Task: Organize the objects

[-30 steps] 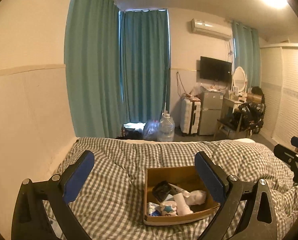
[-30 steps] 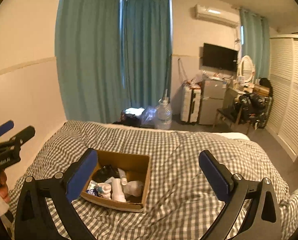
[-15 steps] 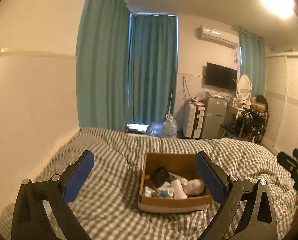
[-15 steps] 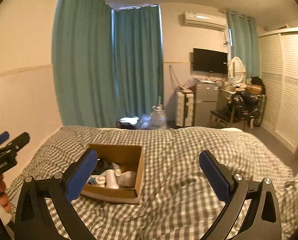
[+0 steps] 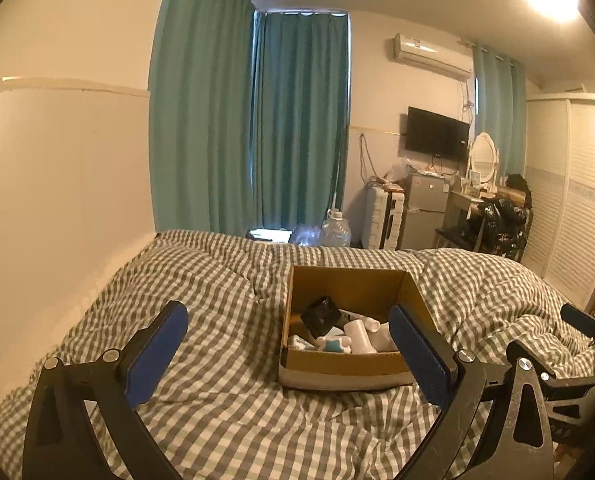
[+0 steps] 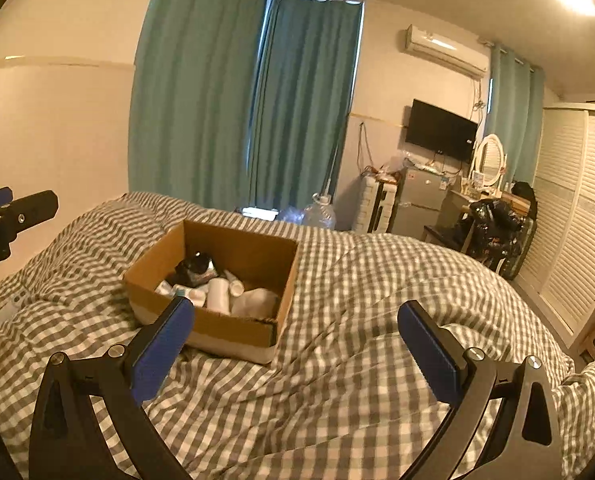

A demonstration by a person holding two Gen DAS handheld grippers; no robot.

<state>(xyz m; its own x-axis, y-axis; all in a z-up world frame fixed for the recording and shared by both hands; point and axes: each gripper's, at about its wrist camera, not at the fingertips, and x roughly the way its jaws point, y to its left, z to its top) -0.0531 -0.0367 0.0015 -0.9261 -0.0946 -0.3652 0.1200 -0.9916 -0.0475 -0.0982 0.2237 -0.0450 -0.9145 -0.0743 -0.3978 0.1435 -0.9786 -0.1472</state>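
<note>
A: How far along would you say this is?

B: Barely begun, I'd judge. The box (image 5: 347, 322) sits on the checked duvet (image 5: 225, 304) with everything in it — white bottles (image 6: 218, 295), a black item (image 5: 320, 314), a small blue-and-white thing (image 5: 331, 345) — jumbled together, nothing laid out on the bed.

A: And the tongs?

B: Both spread wide and empty. The left gripper (image 5: 293, 354) hangs above the duvet with the box between its fingers and a little beyond them; its right pad (image 5: 419, 356) overlaps the box's near right corner in that view, though I can't tell whether it touches. The right gripper (image 6: 297, 344) is over bare duvet, the box just past its left pad (image 6: 161, 350).

A: So nothing gripped?

B: Nothing. Each gripper shows at the edge of the other's view, and neither carries anything.

A: What's left, then?

B: Practically all of it — reach in, lift items out one by one, and sort them. Where they should end up, the pictures don't say.
</note>
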